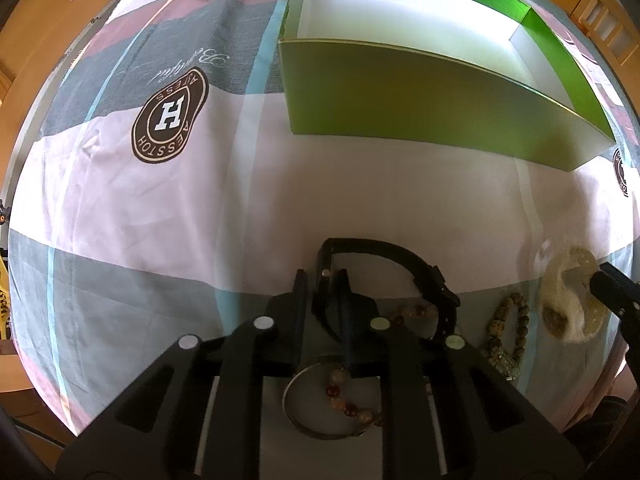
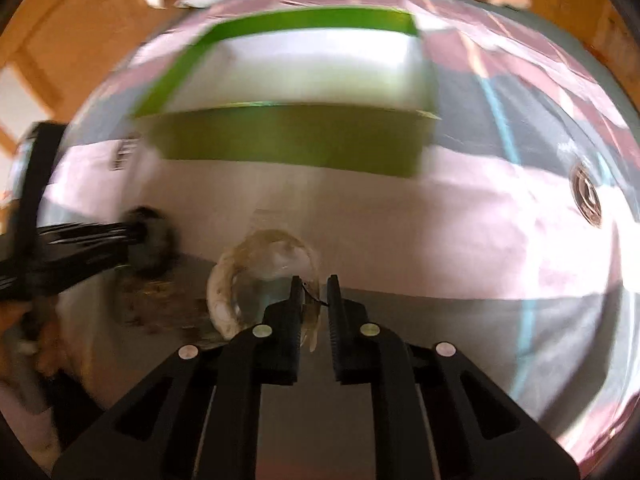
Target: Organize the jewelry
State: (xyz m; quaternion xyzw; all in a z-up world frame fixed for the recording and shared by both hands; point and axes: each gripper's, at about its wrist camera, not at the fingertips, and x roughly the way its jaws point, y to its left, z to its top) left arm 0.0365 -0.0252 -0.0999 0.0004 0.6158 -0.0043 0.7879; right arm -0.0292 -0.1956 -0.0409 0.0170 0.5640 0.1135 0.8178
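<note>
Now the left gripper (image 1: 320, 280) is clamped on the black watch (image 1: 384, 256), the right gripper (image 2: 315, 292) on a pale bangle (image 2: 224, 292).

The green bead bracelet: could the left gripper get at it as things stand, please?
Probably not yet. The left gripper has the strap of the black watch between its fingers, so it looks busy. The green bead bracelet itself lies uncovered on the cloth, beside the watch.

Left gripper (image 1: 320, 280) points steeply down, jaws nearly closed; right gripper (image 2: 315, 286) angled down, jaws narrowly apart.
</note>
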